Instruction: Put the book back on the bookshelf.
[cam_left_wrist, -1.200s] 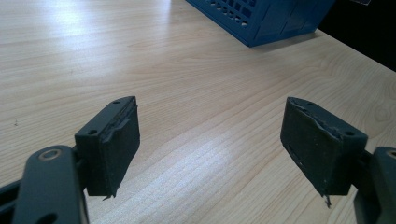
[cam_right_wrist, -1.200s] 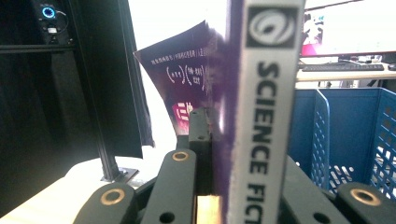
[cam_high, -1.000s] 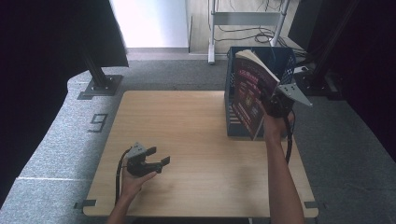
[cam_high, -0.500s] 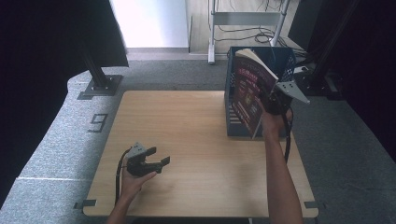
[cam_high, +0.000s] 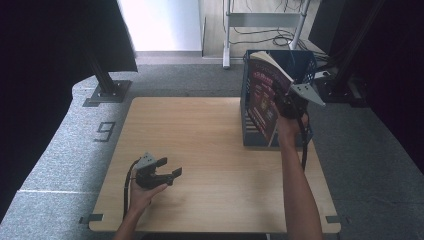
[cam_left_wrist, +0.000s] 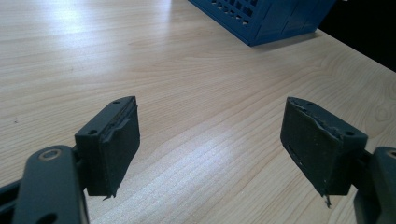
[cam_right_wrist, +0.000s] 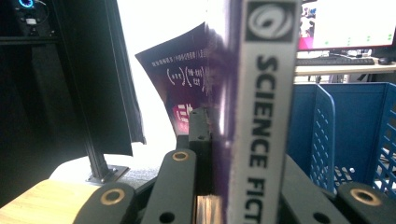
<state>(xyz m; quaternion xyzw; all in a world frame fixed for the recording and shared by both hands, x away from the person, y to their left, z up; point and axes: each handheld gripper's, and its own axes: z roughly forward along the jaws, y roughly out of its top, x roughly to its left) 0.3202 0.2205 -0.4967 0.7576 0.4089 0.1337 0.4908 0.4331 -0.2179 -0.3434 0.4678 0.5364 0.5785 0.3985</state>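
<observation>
Item 1, lower left of the high view: left gripper (cam_high: 167, 173), held in a hand low over the wooden table (cam_high: 200, 135). Jaws stand wide apart with nothing between them; its own view shows bare wood under the pads (cam_left_wrist: 114, 144). Idle, by the look of it.

Item 2, right of centre in the high view: right gripper (cam_high: 280, 102), jaws clamped on a book (cam_high: 262, 97). In the right gripper view the book's spine (cam_right_wrist: 261, 116) runs up the middle of the frame, lettered "SCIENCE FICT…", with the rest cut off at the bottom edge. The dark cover bows away to the left there.

Item 3, upper right of the high view: blue basket (cam_high: 300, 67) standing on the far right part of the table. The book hangs tilted at the basket's near-left wall, its top above the rim.

Progress, as judged: book picked up and brought to the basket; lowering it in and letting go remain.

Not legible: whether the book's lower edge is inside the basket or outside against the wall; the basket's contents; the small print on the cover.
</observation>
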